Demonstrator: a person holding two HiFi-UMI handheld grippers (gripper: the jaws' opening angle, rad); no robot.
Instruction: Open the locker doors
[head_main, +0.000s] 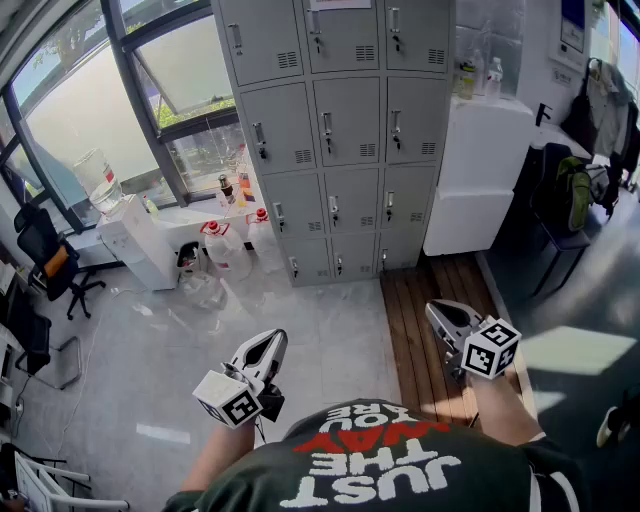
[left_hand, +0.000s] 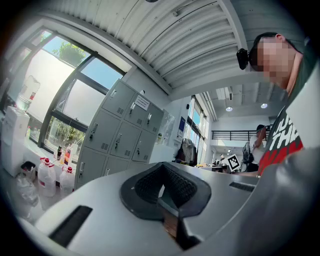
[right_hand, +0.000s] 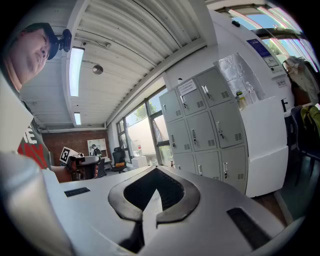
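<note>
While both grippers sit low in the head view, the lockers (head_main: 340, 130) stand at 12 o'clock, well apart from either one. It's a grey bank, three columns wide, with a latch handle on each door. Every door in view is flush and closed.

Left gripper (head_main: 270, 342) is at 7 o'clock, pointing up-frame toward the bank. Its own view shows the jaws pressed together with nothing between them, lockers off at 10 o'clock. Right gripper (head_main: 436, 312) is at 5 o'clock, over the wooden floor strip (head_main: 410, 290). Its jaws are also closed tight and empty, and its own view has the lockers at 2 o'clock.

Around the bank:
- white cabinet (head_main: 475, 175) just beside its right edge, at 1 o'clock, with bottles (head_main: 480, 75) on top
- red-capped water jugs (head_main: 225, 248) on the floor near its left base, at 10 o'clock
- water dispenser (head_main: 135, 240) left of the jugs, under the window (head_main: 90, 110)
- black office chair (head_main: 50, 262) at 9 o'clock
- green backpack (head_main: 572, 195) at 3 o'clock
</note>
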